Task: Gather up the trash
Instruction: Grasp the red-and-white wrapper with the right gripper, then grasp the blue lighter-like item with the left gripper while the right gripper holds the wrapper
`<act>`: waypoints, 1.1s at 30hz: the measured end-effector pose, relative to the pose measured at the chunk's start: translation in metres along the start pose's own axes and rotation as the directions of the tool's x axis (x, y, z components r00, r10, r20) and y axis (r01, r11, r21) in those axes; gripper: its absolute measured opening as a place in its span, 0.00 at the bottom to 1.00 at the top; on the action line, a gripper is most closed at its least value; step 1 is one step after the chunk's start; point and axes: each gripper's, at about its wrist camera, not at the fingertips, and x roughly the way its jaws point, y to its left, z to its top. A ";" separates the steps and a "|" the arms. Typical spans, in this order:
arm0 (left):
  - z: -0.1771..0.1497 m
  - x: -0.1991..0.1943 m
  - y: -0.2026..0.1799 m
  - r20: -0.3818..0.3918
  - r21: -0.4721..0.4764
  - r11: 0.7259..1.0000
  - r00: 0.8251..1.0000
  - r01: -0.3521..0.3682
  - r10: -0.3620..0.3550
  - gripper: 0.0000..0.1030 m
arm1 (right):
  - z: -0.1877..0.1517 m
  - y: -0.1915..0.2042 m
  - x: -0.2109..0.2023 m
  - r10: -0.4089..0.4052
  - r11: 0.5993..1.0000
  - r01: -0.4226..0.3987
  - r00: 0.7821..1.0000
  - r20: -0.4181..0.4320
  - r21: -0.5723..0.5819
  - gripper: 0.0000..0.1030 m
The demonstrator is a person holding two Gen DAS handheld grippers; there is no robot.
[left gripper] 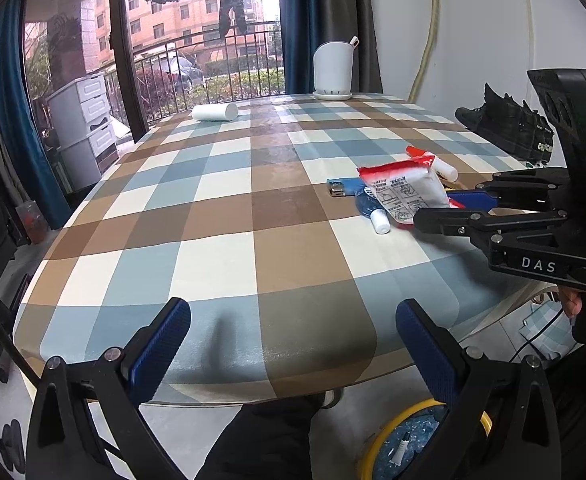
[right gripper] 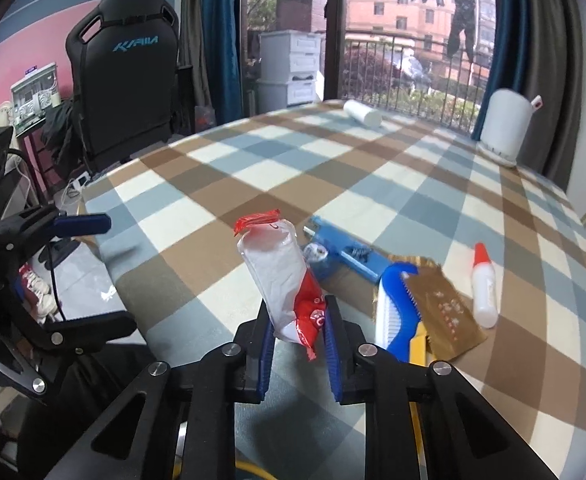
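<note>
Right tongs (right gripper: 297,320) clamp red-white packet (right gripper: 281,280), lower end hidden between pads.

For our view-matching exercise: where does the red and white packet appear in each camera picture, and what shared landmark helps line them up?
Left wrist view: the red and white packet lies right of centre, pinched at one end by the right tongs.
Right wrist view: bottom centre, standing up between those tongs.
Shared landmark: the white cup at the table's far end.
</note>
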 end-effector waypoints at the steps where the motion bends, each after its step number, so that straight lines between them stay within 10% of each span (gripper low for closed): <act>1: 0.000 0.000 0.000 0.001 -0.001 1.000 1.000 -0.001 0.001 0.97 | 0.000 -0.001 -0.001 0.010 1.000 -0.010 1.000 0.005 0.012 0.18; 29: 0.063 0.056 -0.050 -0.025 0.067 0.998 1.000 0.009 -0.007 0.97 | -0.015 -0.052 -0.073 0.004 0.973 -0.056 0.973 0.230 0.222 0.16; 33: 0.065 0.067 -0.051 -0.034 0.053 0.999 0.999 -0.001 0.002 0.78 | -0.018 -0.056 -0.072 0.006 0.972 -0.059 0.973 0.230 0.226 0.16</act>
